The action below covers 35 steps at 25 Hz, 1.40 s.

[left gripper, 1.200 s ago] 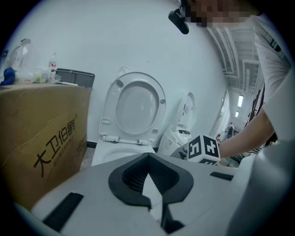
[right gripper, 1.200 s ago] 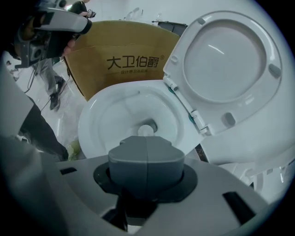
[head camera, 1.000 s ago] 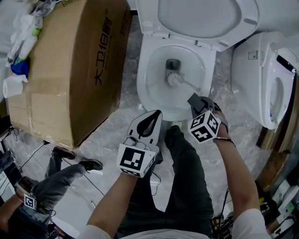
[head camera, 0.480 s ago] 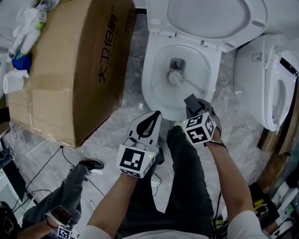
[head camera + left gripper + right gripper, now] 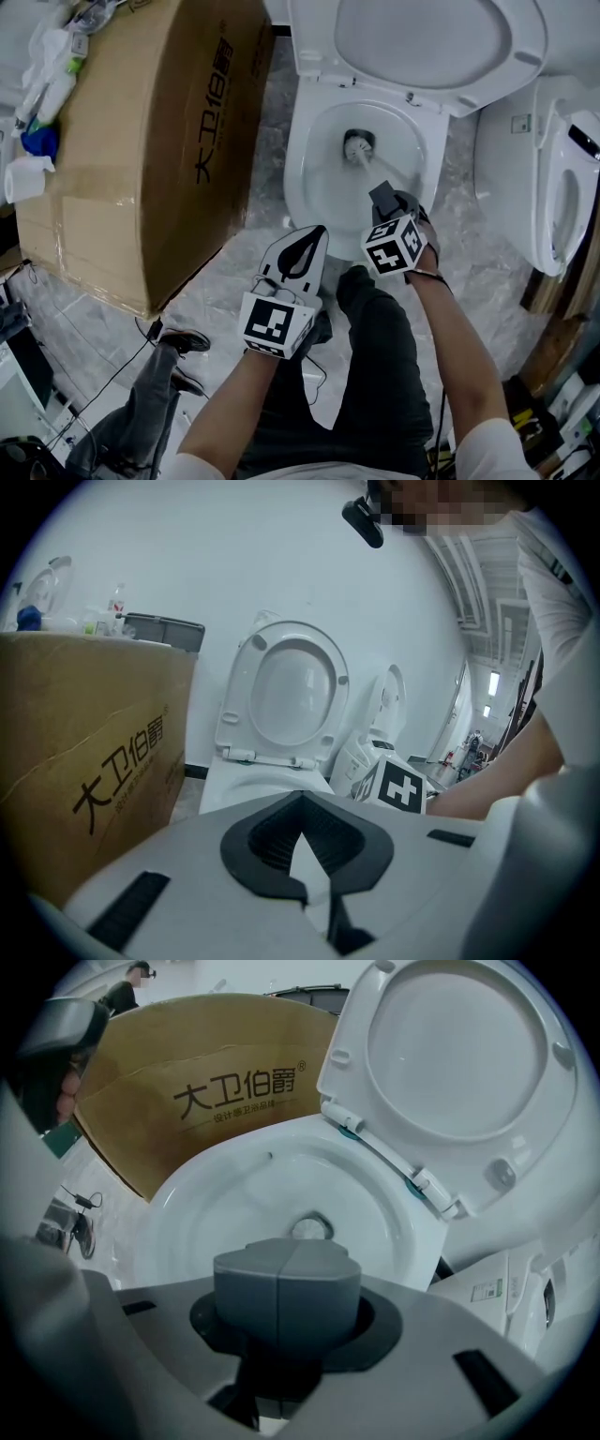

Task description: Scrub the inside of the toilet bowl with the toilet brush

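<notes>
The white toilet bowl (image 5: 309, 178) stands open with its lid (image 5: 431, 42) raised; the bowl (image 5: 216, 1213) fills the right gripper view. The toilet brush head (image 5: 356, 145) sits deep in the bowl at the drain, and its thin handle slants back to my right gripper (image 5: 384, 200), which is shut on it over the bowl's front rim. In the right gripper view the grey jaws (image 5: 286, 1283) hide most of the brush head (image 5: 309, 1226). My left gripper (image 5: 314, 232) hangs in front of the bowl, left of the right one, shut with nothing in it; its own view faces the toilet (image 5: 281, 705).
A large cardboard box (image 5: 141, 131) lies close on the bowl's left. A second white toilet (image 5: 553, 178) stands at the right. Bottles and a paper roll (image 5: 28, 178) lie beyond the box. Another person's leg and shoe (image 5: 173, 347) and cables lie on the floor at lower left.
The brush head slid from the middle of the bowl back to the drain as my right gripper pushed forward. The left gripper stayed put. The other person's leg shifted.
</notes>
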Motion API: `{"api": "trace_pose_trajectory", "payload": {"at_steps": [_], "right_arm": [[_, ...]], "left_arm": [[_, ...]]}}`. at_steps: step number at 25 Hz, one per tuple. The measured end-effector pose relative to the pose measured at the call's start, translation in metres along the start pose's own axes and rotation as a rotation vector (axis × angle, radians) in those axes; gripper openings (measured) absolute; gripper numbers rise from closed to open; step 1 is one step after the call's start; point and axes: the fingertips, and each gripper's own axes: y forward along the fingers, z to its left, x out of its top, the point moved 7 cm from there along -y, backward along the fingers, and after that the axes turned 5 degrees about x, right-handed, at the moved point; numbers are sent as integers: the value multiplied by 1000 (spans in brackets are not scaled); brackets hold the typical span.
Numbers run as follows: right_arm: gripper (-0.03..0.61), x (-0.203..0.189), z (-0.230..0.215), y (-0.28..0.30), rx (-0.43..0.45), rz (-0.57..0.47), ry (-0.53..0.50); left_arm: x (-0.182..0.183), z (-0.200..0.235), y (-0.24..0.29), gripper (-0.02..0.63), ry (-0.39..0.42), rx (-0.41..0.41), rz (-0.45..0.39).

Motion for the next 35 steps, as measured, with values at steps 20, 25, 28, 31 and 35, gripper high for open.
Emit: {"api": "trace_pose_trajectory", "payload": {"at_steps": [20,25,28,31,35], "right_arm": [[156,-19,-16,-148,145,-138,417],[156,-27,-16,-234,188,-217,577],[156,-29,-11,-284,199,-258,593],[156,-27,-4,-333,204,-298,578],[156,-21,2,-390,197,-348,558]], "left_arm": [[83,-52,-52,6,-10,-49,79],[127,-80,-85,6,3,-86,61],[151,-98,-108,6,12,-112,54],[175,-114,-132,6,13,-119,42],[206,-135,-159,6,6,-125,25]]}}
